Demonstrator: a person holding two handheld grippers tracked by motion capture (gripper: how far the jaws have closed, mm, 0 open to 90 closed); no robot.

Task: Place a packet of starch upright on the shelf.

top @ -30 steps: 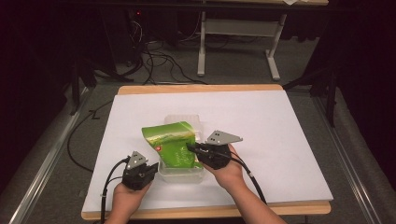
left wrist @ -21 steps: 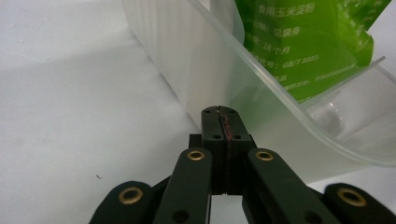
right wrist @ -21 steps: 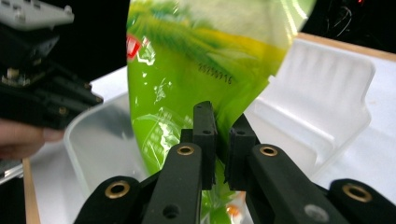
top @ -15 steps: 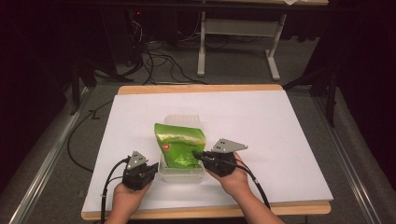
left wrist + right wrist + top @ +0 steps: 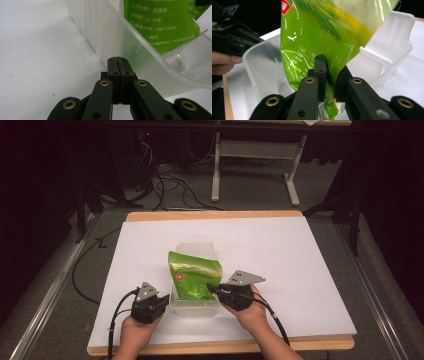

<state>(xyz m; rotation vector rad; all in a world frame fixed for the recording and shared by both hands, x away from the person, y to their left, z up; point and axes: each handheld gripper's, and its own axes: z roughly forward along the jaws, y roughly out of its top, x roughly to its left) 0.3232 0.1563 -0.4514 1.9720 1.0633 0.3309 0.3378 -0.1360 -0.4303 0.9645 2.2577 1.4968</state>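
Observation:
A glossy green snack bag (image 5: 192, 275) stands tilted inside a clear plastic container (image 5: 195, 309) near the table's front edge. My right gripper (image 5: 216, 290) is at the container's right side, shut on the bag's lower part. The right gripper view shows its jaws (image 5: 331, 67) pinching the green bag (image 5: 324, 30) above the container (image 5: 392, 37). My left gripper (image 5: 159, 304) rests on the table just left of the container. In the left gripper view it (image 5: 117, 60) is shut with nothing between its jaws, close to the container wall (image 5: 100, 30).
The container sits on a white sheet (image 5: 300, 260) that covers a wooden table. Cables (image 5: 170, 190) and a table frame (image 5: 250, 165) lie on the floor beyond the far edge. White surface stretches left, right and behind the container.
My right gripper has moved right and toward the person with the bag, which now stands more upright in the container. The left gripper has stayed in place.

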